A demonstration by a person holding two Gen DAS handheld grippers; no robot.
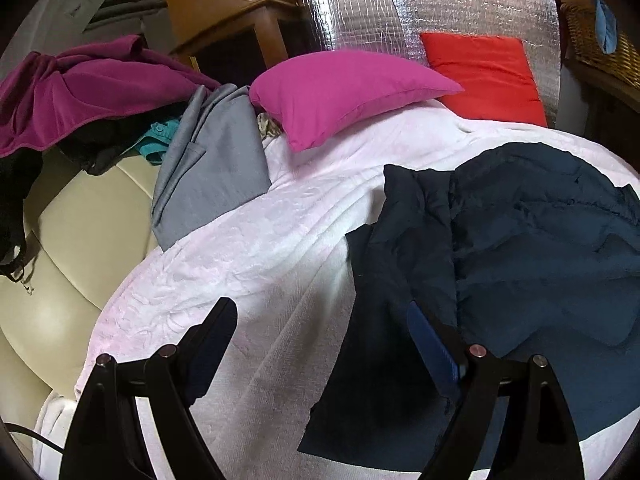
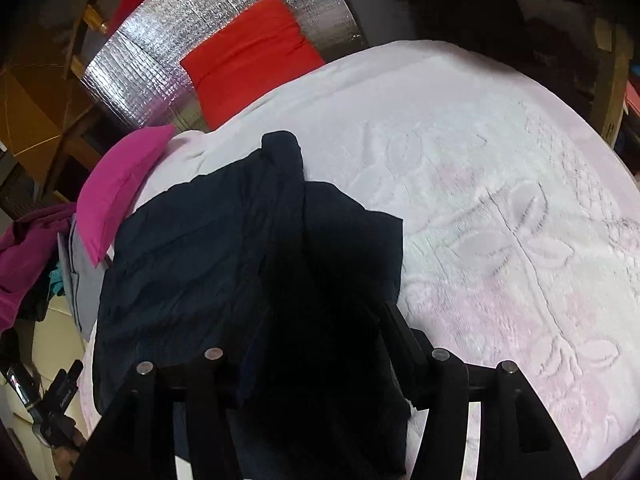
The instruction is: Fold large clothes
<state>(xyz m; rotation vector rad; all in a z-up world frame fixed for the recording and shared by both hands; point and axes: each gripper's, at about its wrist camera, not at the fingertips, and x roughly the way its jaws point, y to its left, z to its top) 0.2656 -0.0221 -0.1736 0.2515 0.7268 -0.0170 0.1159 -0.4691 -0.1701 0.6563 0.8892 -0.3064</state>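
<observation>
A dark navy padded jacket lies rumpled on a white-pink blanket. In the left wrist view my left gripper is open, its jaws wide apart above the blanket and the jacket's left edge, holding nothing. In the right wrist view the jacket fills the centre. My right gripper hovers over it with jaws apart; the dark cloth hides the fingertips, so I cannot tell whether it touches the fabric.
A magenta pillow and a red pillow lie at the blanket's far end against silver foil. A grey garment and a purple garment lie at the left on a cream sofa.
</observation>
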